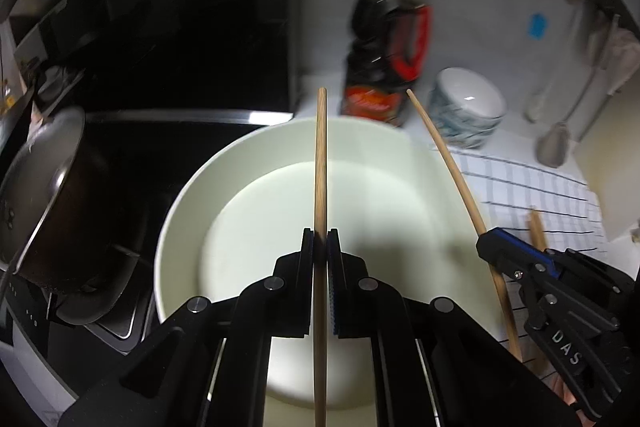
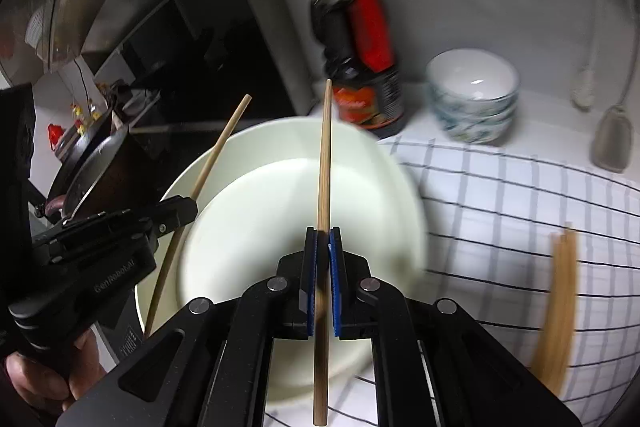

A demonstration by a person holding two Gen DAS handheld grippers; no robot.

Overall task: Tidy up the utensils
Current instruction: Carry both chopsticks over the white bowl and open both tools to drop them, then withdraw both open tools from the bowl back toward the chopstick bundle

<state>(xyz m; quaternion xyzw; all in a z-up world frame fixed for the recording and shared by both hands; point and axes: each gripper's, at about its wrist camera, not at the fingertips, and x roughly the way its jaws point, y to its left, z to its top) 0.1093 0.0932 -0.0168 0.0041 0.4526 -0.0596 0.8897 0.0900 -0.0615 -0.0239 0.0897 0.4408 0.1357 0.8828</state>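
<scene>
My left gripper (image 1: 321, 233) is shut on a wooden chopstick (image 1: 321, 163), held over a large white bowl (image 1: 192, 195). My right gripper (image 2: 323, 231) is shut on a second chopstick (image 2: 324, 155), over the same bowl (image 2: 384, 171). The right gripper also shows at the right of the left wrist view (image 1: 486, 241), with its chopstick (image 1: 444, 151) above the bowl's right rim. The left gripper shows at the left of the right wrist view (image 2: 188, 205) with its chopstick (image 2: 216, 151). More chopsticks (image 2: 560, 291) lie on the checked cloth (image 2: 500, 195).
A dark sauce bottle (image 2: 356, 47) and stacked patterned bowls (image 2: 472, 99) stand behind the white bowl. A dark pot (image 1: 52, 195) sits on the black cooktop at the left. A spatula (image 2: 610, 143) and ladle (image 1: 554, 145) hang by the wall at right.
</scene>
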